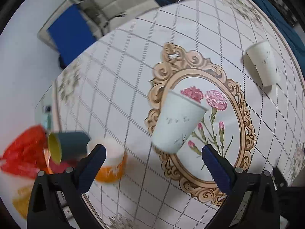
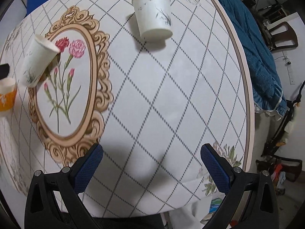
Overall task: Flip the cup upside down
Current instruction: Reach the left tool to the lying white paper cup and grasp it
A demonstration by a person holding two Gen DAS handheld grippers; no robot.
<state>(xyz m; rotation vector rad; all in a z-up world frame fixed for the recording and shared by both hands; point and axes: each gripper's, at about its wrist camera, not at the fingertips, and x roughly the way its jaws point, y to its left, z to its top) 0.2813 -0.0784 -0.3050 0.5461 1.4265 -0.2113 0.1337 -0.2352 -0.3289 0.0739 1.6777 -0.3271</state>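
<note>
A white paper cup (image 1: 178, 121) with a faint bird print stands upright on the round table over the flower medallion, just ahead of my open left gripper (image 1: 153, 153). It also shows in the right wrist view (image 2: 37, 61) at the far left. A second white paper cup (image 1: 262, 63) stands upright at the far right of the table; in the right wrist view this cup (image 2: 153, 13) is far ahead of my open, empty right gripper (image 2: 151, 152). Neither gripper touches a cup.
An orange-and-white cup (image 1: 111, 162) sits by the left finger. A dark cup with a yellow inside (image 1: 64, 145) and red bags (image 1: 24, 150) lie at the left edge. The table edge (image 2: 246, 87) runs down the right beside a blue cloth (image 2: 257, 47).
</note>
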